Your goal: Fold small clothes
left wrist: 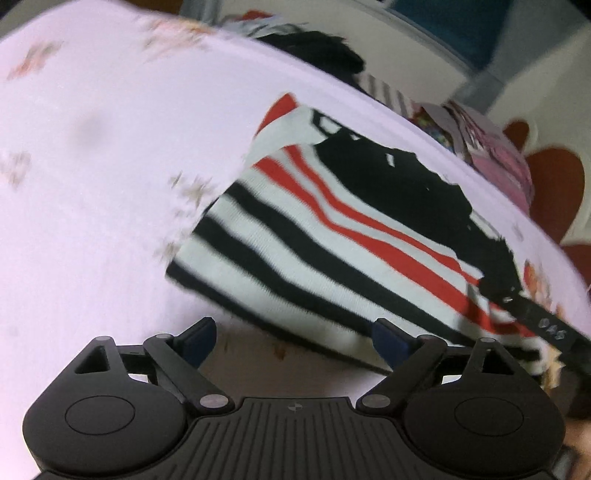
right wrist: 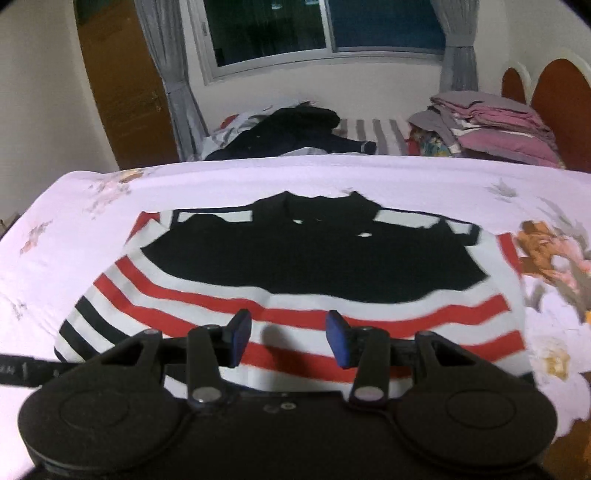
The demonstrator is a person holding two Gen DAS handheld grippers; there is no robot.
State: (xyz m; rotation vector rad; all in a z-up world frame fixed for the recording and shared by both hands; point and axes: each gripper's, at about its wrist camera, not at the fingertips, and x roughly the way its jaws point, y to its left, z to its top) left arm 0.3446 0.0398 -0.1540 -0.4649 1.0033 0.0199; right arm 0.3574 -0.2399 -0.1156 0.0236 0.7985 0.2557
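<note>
A small striped shirt (right wrist: pixel 295 295) with a black top, red, black and white stripes lies flat on the pale floral bedsheet (right wrist: pixel 74 229). Its sides look folded in. My right gripper (right wrist: pixel 290 341) is open and empty, just above the shirt's near hem. In the left wrist view the same shirt (left wrist: pixel 314 236) lies ahead and to the right. My left gripper (left wrist: pixel 293 341) is open and empty at the shirt's near left corner, over the sheet (left wrist: pixel 92 221). The right gripper's body (left wrist: pixel 546 328) shows at the shirt's far right edge.
A pile of dark clothes (right wrist: pixel 295 133) lies beyond the sheet's far edge. A stack of folded pink and grey items (right wrist: pixel 495 125) sits at the back right by the red headboard (right wrist: pixel 561 99). A window (right wrist: pixel 325 26) and a wooden door (right wrist: pixel 122 81) are behind.
</note>
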